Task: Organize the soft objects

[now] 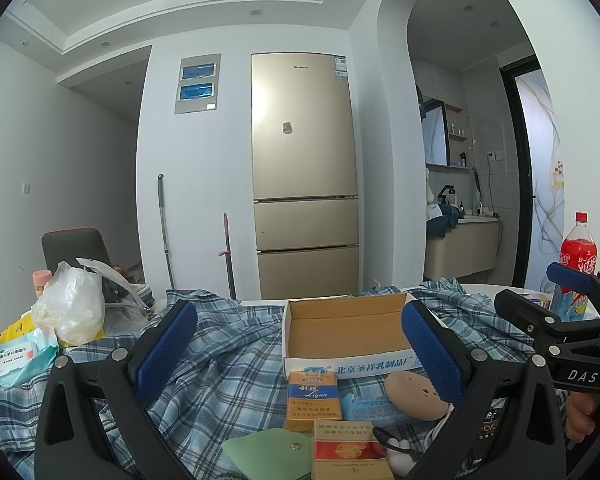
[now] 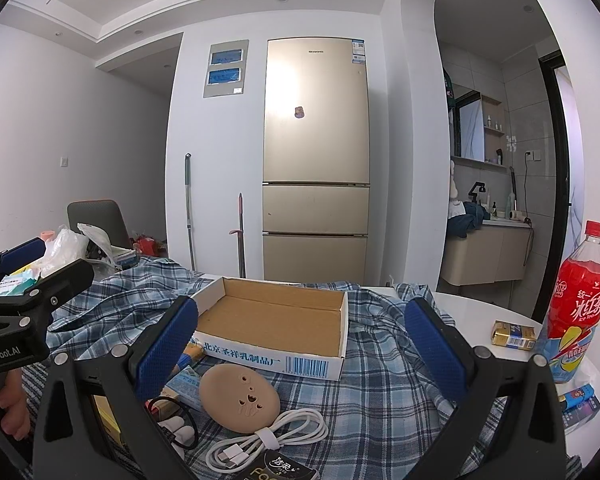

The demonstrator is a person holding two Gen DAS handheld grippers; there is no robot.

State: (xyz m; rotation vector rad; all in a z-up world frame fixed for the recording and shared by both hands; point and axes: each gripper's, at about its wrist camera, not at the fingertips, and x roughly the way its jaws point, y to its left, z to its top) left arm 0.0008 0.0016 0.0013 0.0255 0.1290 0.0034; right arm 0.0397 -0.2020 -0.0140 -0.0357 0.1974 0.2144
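Observation:
A blue plaid cloth (image 1: 228, 364) (image 2: 384, 380) covers the table. On it stands an empty cardboard box (image 1: 372, 368) (image 2: 260, 356). In front of the box lie a tan oval pad with small holes (image 1: 414, 396) (image 2: 238, 396), a pale blue tissue pack (image 1: 366, 406), a green pouch (image 1: 268, 452), a yellow cigarette pack (image 1: 314, 396), a red one (image 1: 350, 456) and a coiled white cable (image 2: 268, 436). My left gripper (image 1: 300, 352) (image 2: 46, 266) hovers open over the packs. To its right, my right gripper (image 2: 300, 348) (image 1: 542, 294) hovers open above the pad and cable. Neither holds anything.
A red drink bottle (image 2: 576, 312) (image 1: 578, 252) and a gold pack (image 2: 514, 334) stand on the white table at the right. At the left are a plastic bag (image 1: 74, 304) and a wipes pack (image 1: 20, 356). A fridge (image 1: 304, 176) stands behind the table.

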